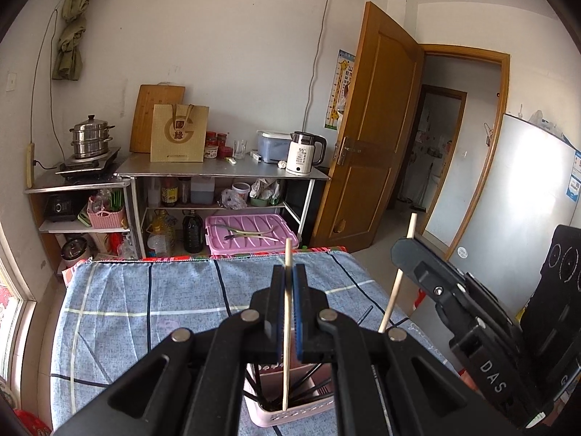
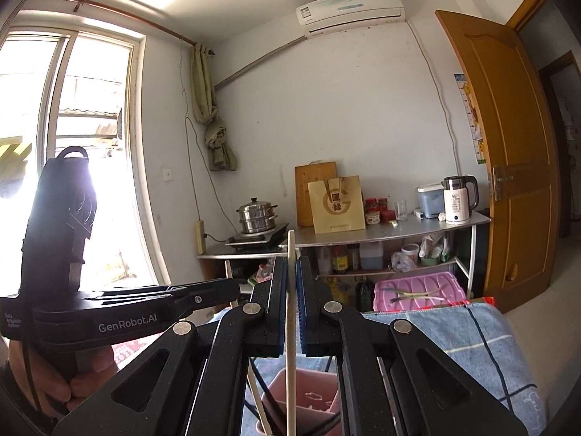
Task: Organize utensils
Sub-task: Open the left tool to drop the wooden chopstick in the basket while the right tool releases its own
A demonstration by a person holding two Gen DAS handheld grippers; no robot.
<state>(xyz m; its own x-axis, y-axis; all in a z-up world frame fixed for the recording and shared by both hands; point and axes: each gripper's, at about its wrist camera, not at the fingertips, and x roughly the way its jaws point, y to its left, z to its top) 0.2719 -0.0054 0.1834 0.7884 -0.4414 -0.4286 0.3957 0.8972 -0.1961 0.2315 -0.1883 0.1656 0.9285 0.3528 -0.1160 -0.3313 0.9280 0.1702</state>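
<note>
Wooden chopstick (image 1: 287, 327) pinched in left gripper (image 1: 289, 272), another chopstick (image 2: 290, 327) in right gripper (image 2: 291, 265), probably lifted from pink basket (image 1: 290, 416) lower centre to sort.

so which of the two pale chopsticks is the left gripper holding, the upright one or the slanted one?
The upright chopstick, clamped in the left gripper over the pink basket. The slanted chopstick sits in the right gripper.
</note>
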